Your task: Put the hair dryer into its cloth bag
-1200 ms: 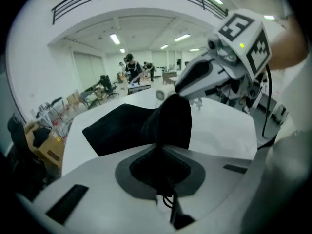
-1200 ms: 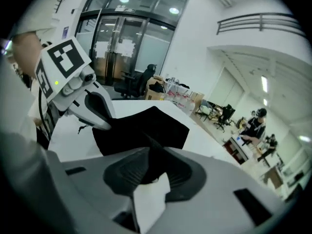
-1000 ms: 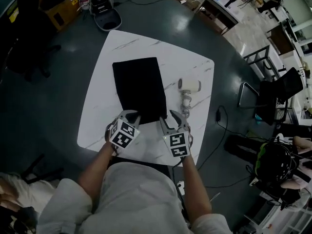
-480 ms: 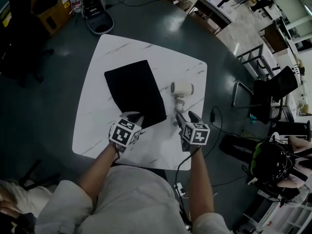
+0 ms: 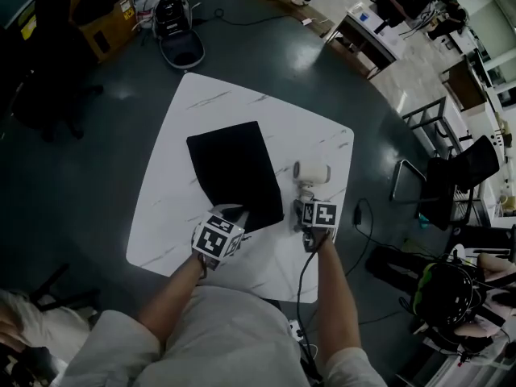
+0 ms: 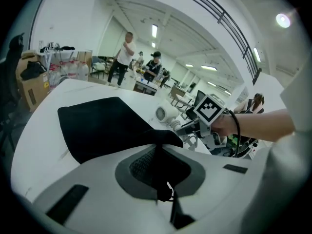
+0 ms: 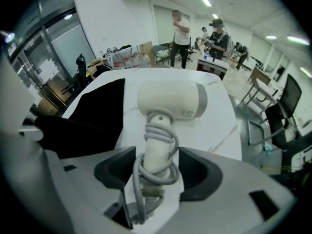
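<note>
left tongs (image 6: pixel 158 155) clamped tight on the near corner of the black cloth bag (image 5: pixel 234 172), mid-frame on the white worktop (image 5: pixel 218 95). right tongs (image 7: pixel 155 169) have just been opening, jaws wide either side of the cord-wrapped handle, not gripping. hair dryer (image 5: pixel 313 172) lies just right of the bag.

A white, marble-veined surface (image 5: pixel 201 103) carries a black cloth bag (image 5: pixel 234 172) and, just beside it to the right, a white hair dryer (image 5: pixel 310 173), cord wound round its handle.
</note>
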